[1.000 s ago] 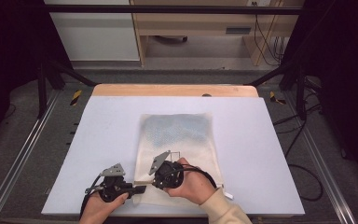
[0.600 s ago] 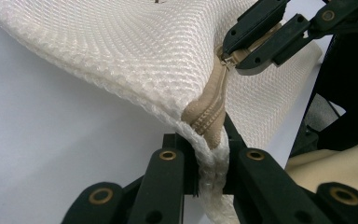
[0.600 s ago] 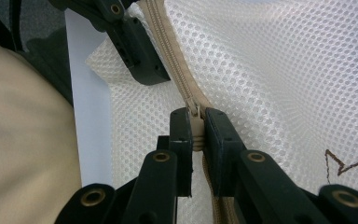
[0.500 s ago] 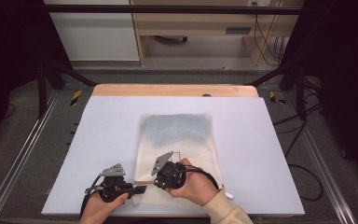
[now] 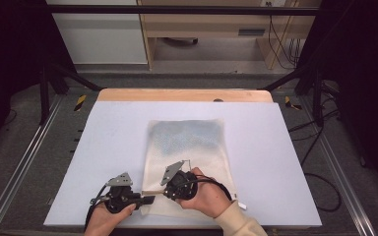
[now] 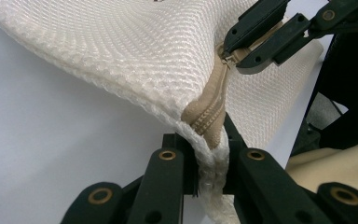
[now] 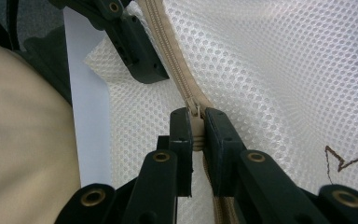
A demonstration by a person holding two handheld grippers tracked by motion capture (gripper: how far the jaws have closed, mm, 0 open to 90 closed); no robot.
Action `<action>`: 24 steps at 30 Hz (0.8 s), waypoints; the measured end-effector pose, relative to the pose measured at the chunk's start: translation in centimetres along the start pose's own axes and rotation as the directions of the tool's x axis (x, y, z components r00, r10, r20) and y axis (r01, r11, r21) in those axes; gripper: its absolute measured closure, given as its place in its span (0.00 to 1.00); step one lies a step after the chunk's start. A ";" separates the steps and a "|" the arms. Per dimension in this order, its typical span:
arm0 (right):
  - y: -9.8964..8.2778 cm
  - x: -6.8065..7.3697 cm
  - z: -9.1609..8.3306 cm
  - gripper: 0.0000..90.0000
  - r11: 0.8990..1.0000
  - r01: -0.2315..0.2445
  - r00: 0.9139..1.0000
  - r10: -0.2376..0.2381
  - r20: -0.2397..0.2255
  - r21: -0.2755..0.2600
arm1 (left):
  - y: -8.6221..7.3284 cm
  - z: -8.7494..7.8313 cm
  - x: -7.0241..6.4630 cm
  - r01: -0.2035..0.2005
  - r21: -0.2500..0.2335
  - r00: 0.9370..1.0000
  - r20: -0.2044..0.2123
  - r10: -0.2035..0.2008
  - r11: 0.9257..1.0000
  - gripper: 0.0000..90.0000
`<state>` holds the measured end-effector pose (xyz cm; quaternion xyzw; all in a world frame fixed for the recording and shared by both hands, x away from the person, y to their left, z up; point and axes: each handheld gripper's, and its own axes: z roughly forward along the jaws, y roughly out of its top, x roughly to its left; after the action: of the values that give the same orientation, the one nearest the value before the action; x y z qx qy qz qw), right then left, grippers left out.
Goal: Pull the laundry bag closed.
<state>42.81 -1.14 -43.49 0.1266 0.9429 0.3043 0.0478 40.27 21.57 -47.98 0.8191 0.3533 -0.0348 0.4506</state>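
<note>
Right gripper view: tool (image 7: 197,135) clamped on zip pull (image 7: 196,122).

A pale blue-white table (image 5: 103,147) with a wooden far edge carried the work. A cream mesh bag (image 5: 187,142) lay flat on it, near the front edge.

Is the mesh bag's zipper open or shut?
Shut where visible: zipper teeth meet between the left gripper and right gripper.

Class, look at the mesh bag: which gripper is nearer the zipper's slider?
Right. The right gripper pinches the zipper slider itself; the left gripper clamps the mesh bag at its zipper-end corner, farther along.
</note>
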 end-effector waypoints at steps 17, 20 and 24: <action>-0.9 -0.2 -0.9 0.91 1.000 -0.009 1.000 0.009 0.008 -0.006 | 0.0 0.0 -0.1 -0.006 -0.005 1.000 0.005 0.006 1.000 0.92; -1.1 -0.2 -1.0 0.91 1.000 -0.012 1.000 0.012 0.012 -0.003 | 0.0 0.0 -0.1 -0.005 -0.007 1.000 0.005 0.005 1.000 0.92; -1.3 -0.2 -1.2 0.91 1.000 -0.019 1.000 0.019 0.019 -0.006 | 0.0 0.0 -0.1 -0.005 -0.008 1.000 0.005 0.005 1.000 0.92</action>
<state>42.53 -2.89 -43.29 0.1384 0.9403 0.3062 0.0544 40.21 21.50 -47.92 0.8181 0.3502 -0.0345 0.4548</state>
